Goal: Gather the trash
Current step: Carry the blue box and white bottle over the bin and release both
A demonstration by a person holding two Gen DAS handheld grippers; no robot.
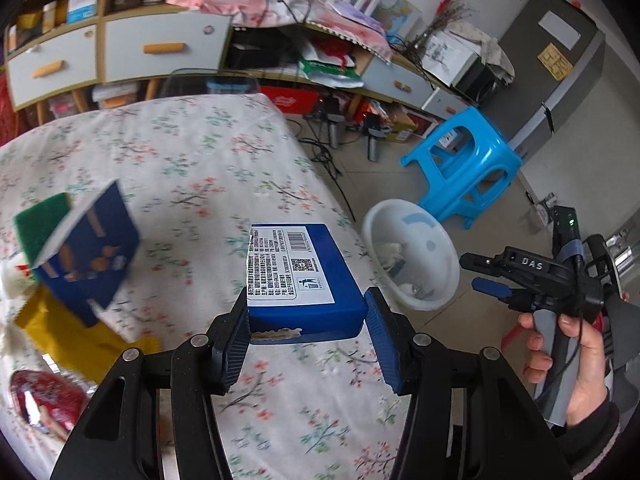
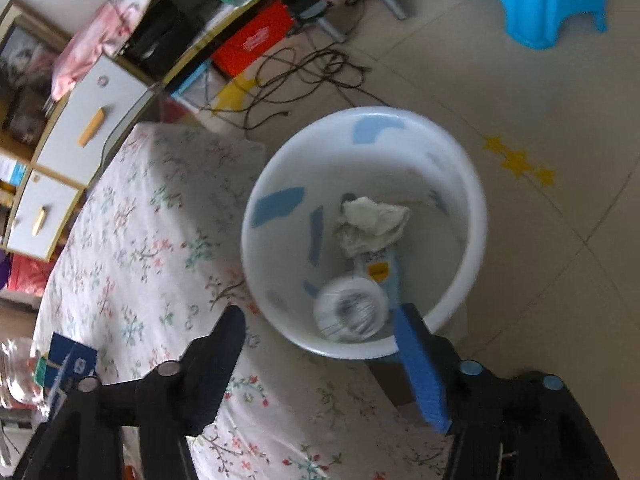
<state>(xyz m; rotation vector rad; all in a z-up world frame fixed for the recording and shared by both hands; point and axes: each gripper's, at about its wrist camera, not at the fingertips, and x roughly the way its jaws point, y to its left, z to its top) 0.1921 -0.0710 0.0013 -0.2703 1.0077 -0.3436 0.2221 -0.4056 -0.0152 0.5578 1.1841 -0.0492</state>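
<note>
My left gripper (image 1: pixel 306 326) clamps a flat blue box (image 1: pixel 302 280) by its sides, ribbed pads pressing smooth plastic; its white printed label faces up. The box hangs over the flowered tablecloth (image 1: pixel 192 184), near the table's edge at three o'clock. My right gripper (image 2: pixel 324 360) is spread wide with nothing between the pads, above the round white bucket (image 2: pixel 476 216), which holds crumpled paper (image 2: pixel 374 224) and a round lid (image 2: pixel 350 314). Bare tile floor (image 2: pixel 552 288) lies open beyond.
</note>
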